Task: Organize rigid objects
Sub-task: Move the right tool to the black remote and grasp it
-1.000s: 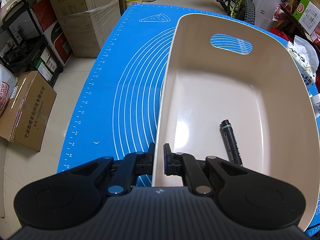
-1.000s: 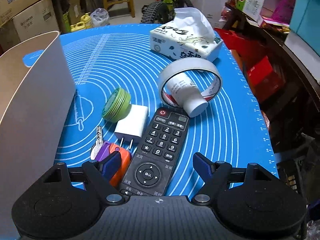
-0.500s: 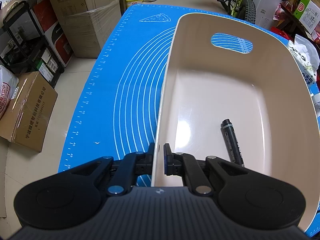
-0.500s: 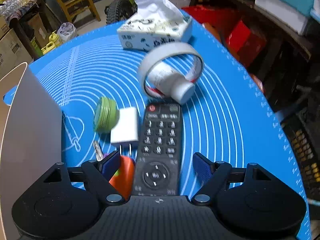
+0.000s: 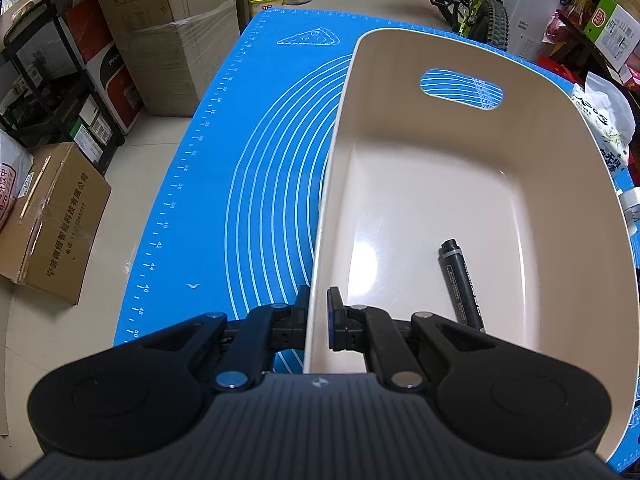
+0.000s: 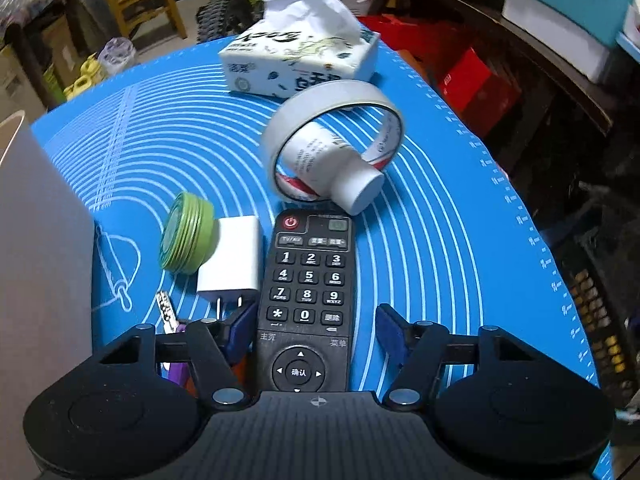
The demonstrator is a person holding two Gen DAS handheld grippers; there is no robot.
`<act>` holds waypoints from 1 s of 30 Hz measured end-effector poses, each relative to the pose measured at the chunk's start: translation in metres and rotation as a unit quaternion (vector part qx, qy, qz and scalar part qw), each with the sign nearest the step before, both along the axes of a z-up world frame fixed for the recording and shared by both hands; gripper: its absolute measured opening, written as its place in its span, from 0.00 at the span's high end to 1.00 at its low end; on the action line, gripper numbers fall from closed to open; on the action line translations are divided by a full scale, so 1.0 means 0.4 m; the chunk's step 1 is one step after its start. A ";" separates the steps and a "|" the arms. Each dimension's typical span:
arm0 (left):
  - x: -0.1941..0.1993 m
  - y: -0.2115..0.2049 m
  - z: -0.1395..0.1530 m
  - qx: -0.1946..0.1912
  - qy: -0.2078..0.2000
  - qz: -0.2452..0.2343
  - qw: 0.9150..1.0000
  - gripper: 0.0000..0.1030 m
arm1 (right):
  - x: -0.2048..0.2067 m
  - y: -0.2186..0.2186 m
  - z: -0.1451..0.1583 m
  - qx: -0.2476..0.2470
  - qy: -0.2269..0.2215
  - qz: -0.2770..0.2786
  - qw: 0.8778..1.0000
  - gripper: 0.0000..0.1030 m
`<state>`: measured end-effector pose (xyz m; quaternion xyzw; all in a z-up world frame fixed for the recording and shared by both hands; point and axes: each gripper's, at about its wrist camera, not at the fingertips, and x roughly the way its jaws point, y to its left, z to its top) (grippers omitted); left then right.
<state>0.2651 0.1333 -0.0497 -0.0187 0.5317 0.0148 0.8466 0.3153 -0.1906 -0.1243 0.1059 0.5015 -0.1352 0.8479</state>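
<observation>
On the blue mat [image 5: 256, 184], the left gripper [image 5: 318, 312] tilts steeply down, clamped on the near wall of the beige bin [image 5: 568, 160]; a marker [image 5: 462, 284] lies inside. Right of the bin, the right gripper [image 6: 316, 330] tilts steeply down astride the remote [image 6: 308, 292], jaws closing, pads not yet touching it. Charger [image 6: 232, 264] and green tin [image 6: 186, 238] lie just beside the remote.

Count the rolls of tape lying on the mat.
2. A green tape roll leans against the white charger; a larger white tape roll stands behind the remote, ringed around a white tube. Others may be hidden.
</observation>
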 end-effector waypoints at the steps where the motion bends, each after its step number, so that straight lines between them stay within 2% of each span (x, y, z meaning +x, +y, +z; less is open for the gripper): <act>1: 0.000 0.000 0.000 0.000 0.000 0.000 1.000 0.91 | -0.002 -0.001 0.000 0.001 -0.001 0.003 1.000 0.40; 2: 0.000 0.000 0.000 0.000 0.000 0.000 1.000 0.91 | -0.003 -0.002 0.002 0.005 -0.003 0.006 1.000 0.46; 8: -0.001 0.004 0.000 -0.003 -0.001 0.000 1.000 0.91 | -0.014 -0.011 0.014 0.025 -0.006 0.008 1.000 0.47; 16: -0.002 0.003 0.000 -0.002 -0.002 0.000 1.000 0.91 | -0.057 0.003 0.065 0.004 -0.032 0.033 0.999 0.47; 22: -0.002 0.004 0.000 -0.002 -0.001 0.000 1.000 0.91 | -0.094 0.014 0.113 -0.029 -0.073 0.046 0.996 0.47; 30: -0.004 0.004 0.000 -0.005 -0.003 0.000 1.000 0.91 | -0.128 0.026 0.199 -0.048 -0.140 0.053 0.987 0.47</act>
